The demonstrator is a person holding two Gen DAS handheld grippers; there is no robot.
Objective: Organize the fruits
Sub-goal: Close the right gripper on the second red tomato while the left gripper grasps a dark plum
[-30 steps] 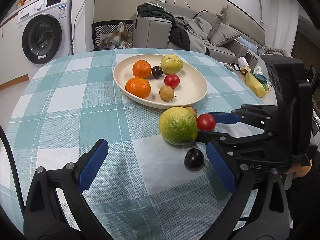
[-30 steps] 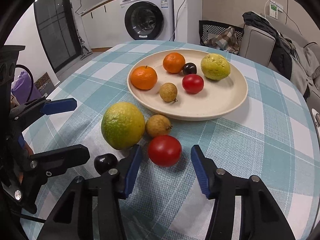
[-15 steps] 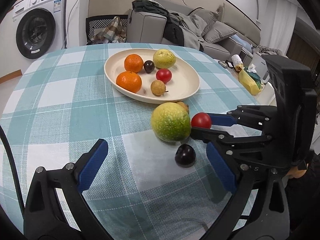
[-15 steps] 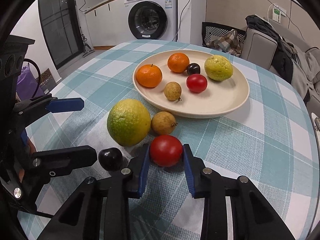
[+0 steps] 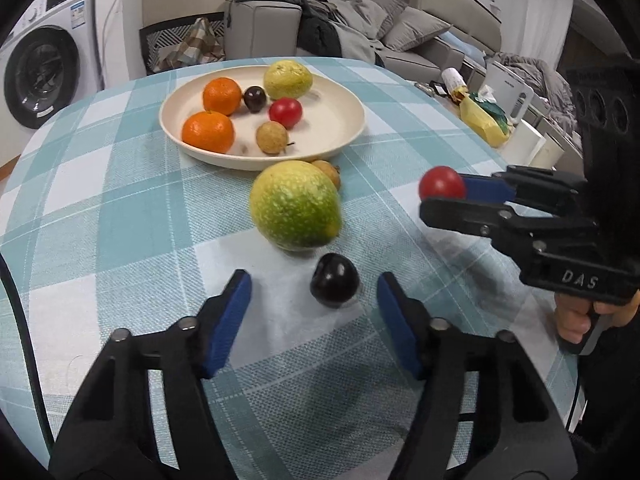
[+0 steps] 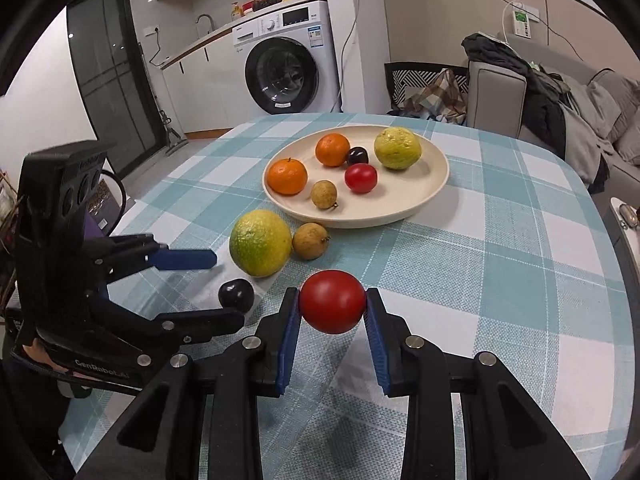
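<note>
Currently logged: my right gripper (image 6: 332, 307) clamps a smooth round red tomato (image 6: 332, 307), now lifted off the checked woven tablecloth (image 6: 500, 264); half a second ago it sat there. My left gripper (image 5: 314, 294), jaws wide, straddles a glossy dark plum (image 5: 334, 285). Cream plate (image 6: 434, 184): six fruits.

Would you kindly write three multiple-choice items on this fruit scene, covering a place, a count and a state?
1. Where is the dark plum nearest the left tongs?
A. in the plate
B. on the tablecloth between the open fingers
C. on the sofa

2. How many fruits lie in the plate?
A. four
B. six
C. eight

3. The right tongs are:
A. shut on the red tomato
B. open and empty
C. holding an orange

Key: 1 B, it sits on the cloth between the fingers; 2 B, six are countable; 3 A, both pads press it.
</note>
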